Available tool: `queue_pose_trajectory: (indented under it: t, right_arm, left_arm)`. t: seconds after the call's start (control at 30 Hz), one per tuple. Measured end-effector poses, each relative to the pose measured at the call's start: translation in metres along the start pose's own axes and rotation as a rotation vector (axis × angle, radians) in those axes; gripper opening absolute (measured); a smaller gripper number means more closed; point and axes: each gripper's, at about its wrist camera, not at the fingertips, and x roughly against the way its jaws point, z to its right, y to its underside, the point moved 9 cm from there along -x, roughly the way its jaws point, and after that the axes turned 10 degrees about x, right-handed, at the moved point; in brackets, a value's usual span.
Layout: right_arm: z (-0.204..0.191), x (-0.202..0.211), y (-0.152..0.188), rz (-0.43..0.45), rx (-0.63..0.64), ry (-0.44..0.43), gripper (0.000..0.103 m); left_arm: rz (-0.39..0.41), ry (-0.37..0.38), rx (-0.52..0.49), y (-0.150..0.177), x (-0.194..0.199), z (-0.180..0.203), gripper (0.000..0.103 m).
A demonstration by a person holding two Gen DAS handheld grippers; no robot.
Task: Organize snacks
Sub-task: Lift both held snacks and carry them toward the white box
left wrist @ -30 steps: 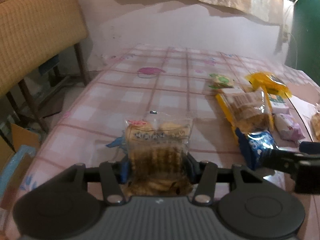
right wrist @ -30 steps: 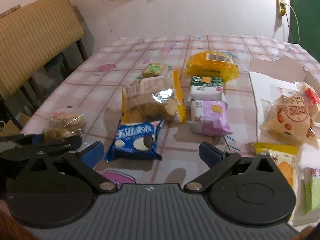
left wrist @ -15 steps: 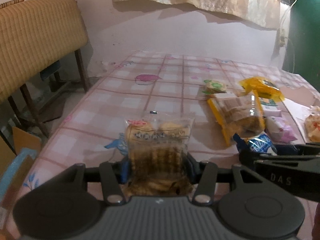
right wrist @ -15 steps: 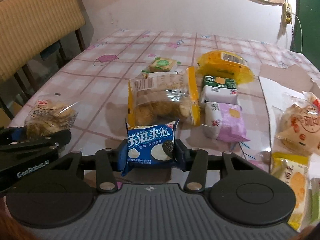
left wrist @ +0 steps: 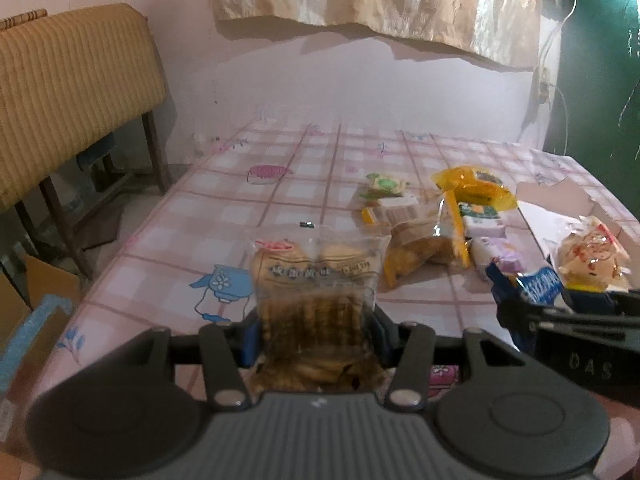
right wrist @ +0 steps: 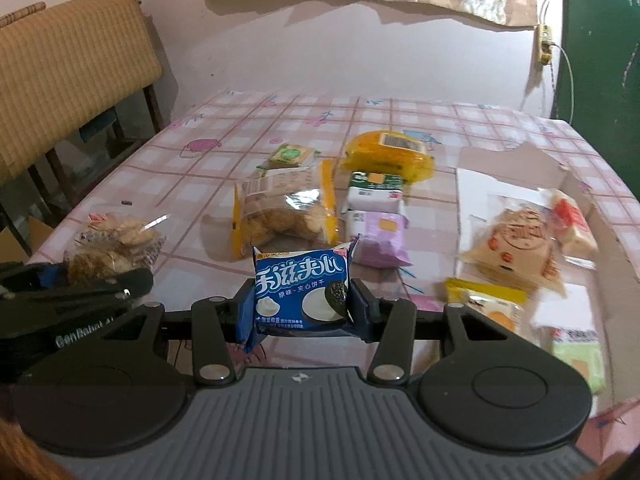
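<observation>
- A blue packet of sandwich biscuits (right wrist: 301, 293) stands upright between the two fingers of the right hand-held gripper (right wrist: 301, 308), which is clamped on its sides and holds it above the surface (right wrist: 224, 136).
- A clear bag of brown biscuits (left wrist: 316, 280) is pinched the same way in the left hand-held gripper (left wrist: 316, 332), its top edge pointing away from the camera.
- The two hand-held grippers are side by side, left one at the left, each showing at the edge of the other's view.
- On the pink checked surface behind the blue packet lies a clear bag with yellow edges (right wrist: 286, 212), full of pale brown snacks.
- Just to its right are a purple packet (right wrist: 378, 236) and, beyond that, a white and green packet (right wrist: 374, 192), touching end to end.
- Farther back lie a yellow packet (right wrist: 388, 156) and a small green-labelled packet (right wrist: 290, 156).
- To the right, a flat piece of white card (right wrist: 516, 184) carries a round bun in an orange-printed wrapper (right wrist: 516, 248) and other wrapped snacks.
- A chair with a woven back (right wrist: 72, 68) stands at the left, by the wall.
</observation>
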Motion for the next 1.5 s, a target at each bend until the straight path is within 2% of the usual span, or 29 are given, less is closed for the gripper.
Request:
queue_pose_trajectory:
  t: [0.7, 1.5]
  right_arm:
    - [0.028, 0.078, 0.008, 0.101, -0.041, 0.040, 0.059]
    - [0.054, 0.099, 0.009, 0.143, -0.098, 0.090, 0.059]
  left_arm:
    - [0.070, 0.044, -0.040, -0.010, 0.061, 0.036, 0.051]
    - [0.095, 0.082, -0.113, -0.015, 0.073, 0.075, 0.051]
